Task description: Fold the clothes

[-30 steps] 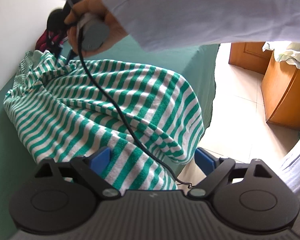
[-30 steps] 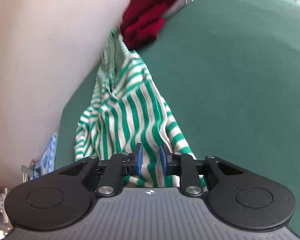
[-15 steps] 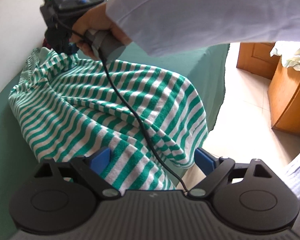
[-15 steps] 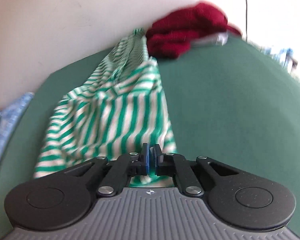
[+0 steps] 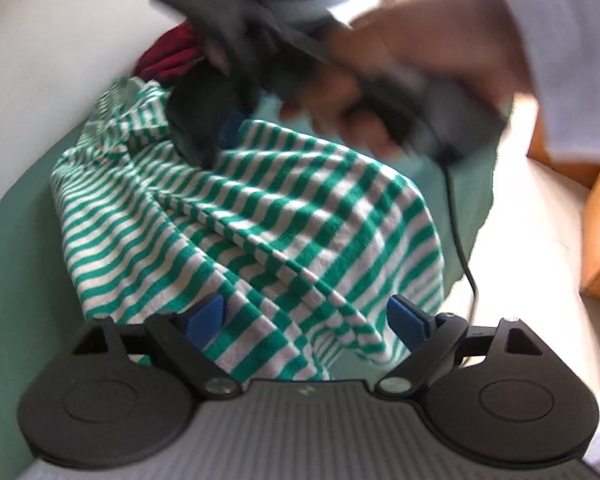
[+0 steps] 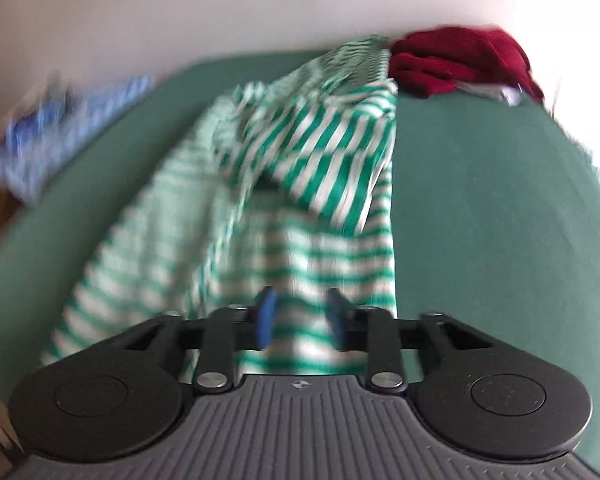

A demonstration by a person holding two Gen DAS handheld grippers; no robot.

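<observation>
Left wrist view: left gripper [image 5: 306, 322] spread wide over the near hem of the green-striped shirt [image 5: 268, 224], blue pads clear of the cloth, nothing pinched. Shirt heaped and creased on the green bedspread [image 5: 16, 264], one edge spilling over the side. Beyond it, blurred, the right hand [image 5: 400, 92] with its tool down at the far end of the shirt, by the dark red garment [image 5: 168, 54].

Right wrist view: right gripper [image 6: 300, 316] with jaws opening, striped fabric lying between the pads but not visibly squeezed. Blur everywhere. Red garment up against the wall, blue patterned cloth [image 6: 60, 120] at the left edge.

Judged step: spreading flat, no fold made yet. Next call: firm pinches at two corners, then a pull apart to smooth the creases.
</observation>
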